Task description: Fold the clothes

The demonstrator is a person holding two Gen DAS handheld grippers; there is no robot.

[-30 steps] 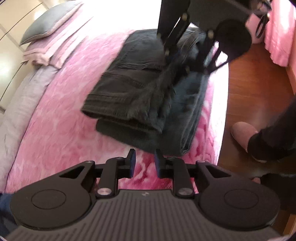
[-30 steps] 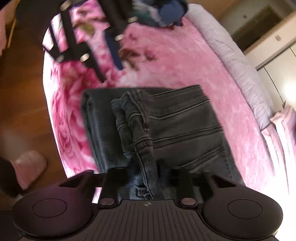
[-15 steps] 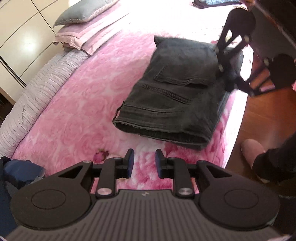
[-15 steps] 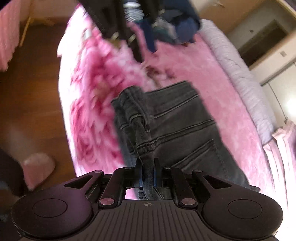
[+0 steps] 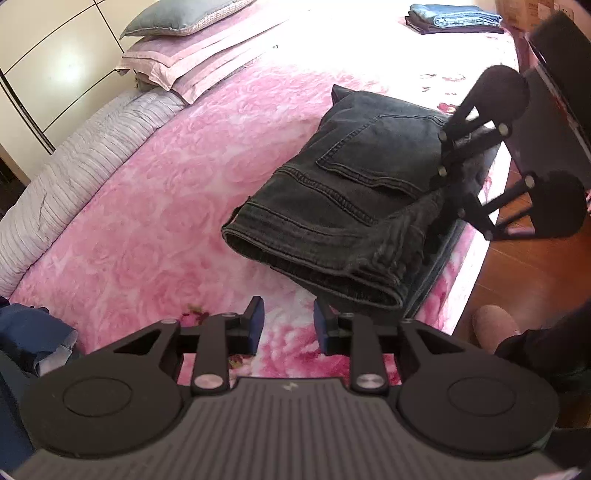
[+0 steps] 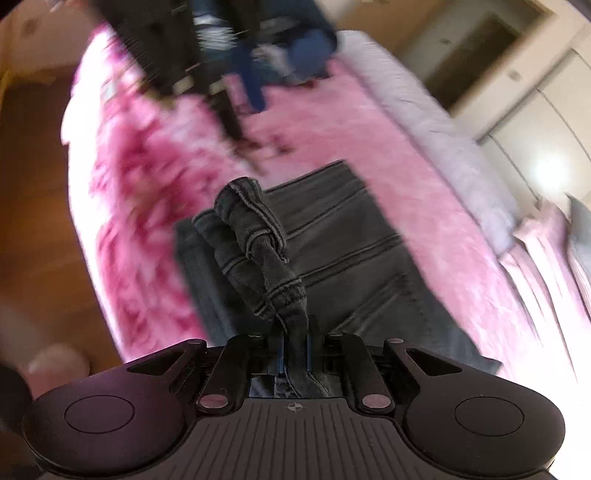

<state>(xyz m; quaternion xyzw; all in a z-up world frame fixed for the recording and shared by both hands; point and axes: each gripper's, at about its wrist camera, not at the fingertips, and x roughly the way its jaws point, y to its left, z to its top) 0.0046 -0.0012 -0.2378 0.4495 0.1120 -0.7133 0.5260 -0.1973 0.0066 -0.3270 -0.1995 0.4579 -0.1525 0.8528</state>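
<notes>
The right gripper (image 6: pixel 294 350) has its jaws clamped on a bunched fold of the dark grey denim jeans (image 5: pixel 354 199), lifting that edge, while the rest of the folded garment lies on the pink rose-patterned bedspread (image 5: pixel 155 229) near the bed's edge beside the wooden floor (image 5: pixel 524 266). The left gripper (image 5: pixel 288 325) hovers over the bedspread just short of the jeans, its jaws opening with nothing between them. Farther off lie a grey pillow (image 5: pixel 177 16) on pink pillowcases, a folded blue garment stack (image 5: pixel 454 18), and a pink slipper (image 5: pixel 495 328).
</notes>
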